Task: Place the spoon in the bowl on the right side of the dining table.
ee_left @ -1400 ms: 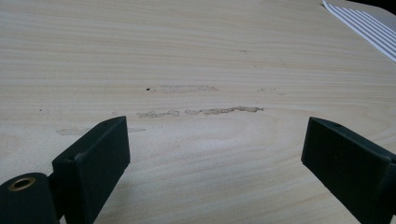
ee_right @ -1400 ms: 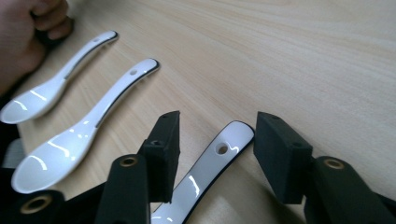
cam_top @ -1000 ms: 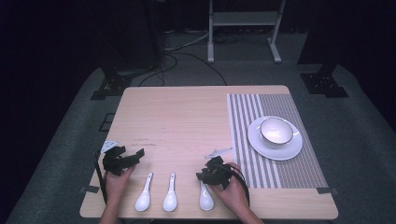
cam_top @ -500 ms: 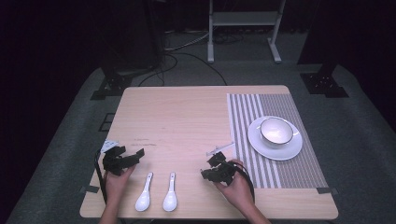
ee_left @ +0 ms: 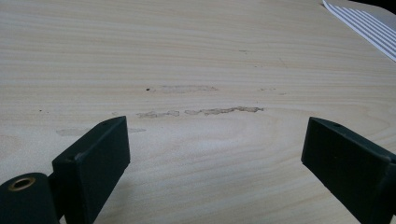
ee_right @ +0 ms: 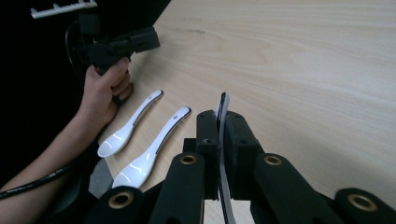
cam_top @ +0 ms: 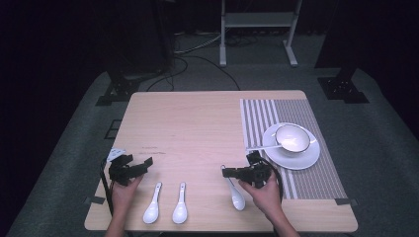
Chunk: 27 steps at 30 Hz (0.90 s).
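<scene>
Two spoons [cam_top: 167, 203] lie side by side near the table's [cam_top: 197, 123] front edge, left of centre, with a third spoon [cam_top: 235, 193] to their right. The mat [cam_top: 316, 182] covers the table's right side; on it sits a plate [cam_top: 296, 160] carrying a bowl [cam_top: 292, 138].

Table [cam_top: 197, 123] centre open; spoons [cam_top: 165, 205] crowd near edge, bowl [cam_top: 292, 138] right.

Dim dark surroundings, table [cam_top: 197, 128] evenly lit from overhead, soft shadows, high view slightly soft, near jaws perhaps blurred, mild glare on spoons [ee_right: 140, 135].
</scene>
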Tool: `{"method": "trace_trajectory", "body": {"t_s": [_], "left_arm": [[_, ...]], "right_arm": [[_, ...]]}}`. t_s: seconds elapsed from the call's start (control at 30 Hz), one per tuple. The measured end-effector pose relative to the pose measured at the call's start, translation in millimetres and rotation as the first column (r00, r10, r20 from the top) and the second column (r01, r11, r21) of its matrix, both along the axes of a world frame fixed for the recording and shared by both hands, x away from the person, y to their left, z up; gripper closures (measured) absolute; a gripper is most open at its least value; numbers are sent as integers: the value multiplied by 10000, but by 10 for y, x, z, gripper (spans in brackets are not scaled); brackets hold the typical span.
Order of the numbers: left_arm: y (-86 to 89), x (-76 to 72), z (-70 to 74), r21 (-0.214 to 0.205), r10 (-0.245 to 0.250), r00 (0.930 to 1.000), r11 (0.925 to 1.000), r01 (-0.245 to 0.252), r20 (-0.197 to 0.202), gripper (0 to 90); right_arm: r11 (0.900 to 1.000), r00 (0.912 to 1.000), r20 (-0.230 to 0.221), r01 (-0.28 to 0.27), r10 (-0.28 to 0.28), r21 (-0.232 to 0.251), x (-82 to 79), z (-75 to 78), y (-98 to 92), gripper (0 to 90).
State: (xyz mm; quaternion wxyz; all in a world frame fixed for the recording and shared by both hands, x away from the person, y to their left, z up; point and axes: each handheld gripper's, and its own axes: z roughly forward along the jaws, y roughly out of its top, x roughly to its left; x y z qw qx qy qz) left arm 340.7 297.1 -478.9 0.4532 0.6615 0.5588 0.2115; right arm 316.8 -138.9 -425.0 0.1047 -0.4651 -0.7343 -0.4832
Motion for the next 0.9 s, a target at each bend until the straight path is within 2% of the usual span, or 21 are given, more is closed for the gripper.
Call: {"method": "trace_trajectory", "body": {"t_s": [0.13, 0.57, 0.77, 0.9], "left_arm": [[-1, 0, 1, 25, 1, 10000, 10000, -1, 4, 66], [-1, 0, 1, 33, 1, 10000, 10000, -1, -1, 66], [-1, -1, 1, 69, -7, 10000, 10000, 7, -5, 66], [-4, 0, 1, 53, 13, 10000, 10000, -13, 6, 66]], "right_arm": [[9989, 9996, 74, 255, -258, 390, 4, 48, -112, 854], [9889, 9935, 102, 1117, -1133, 981, 53, 186, -452, 853], [9804, 9855, 265, 1639, -1676, 1090, 95, 279, -665, 853], [9716, 9772, 320, 2048, -2099, 1183, 112, 349, -834, 853]]}}
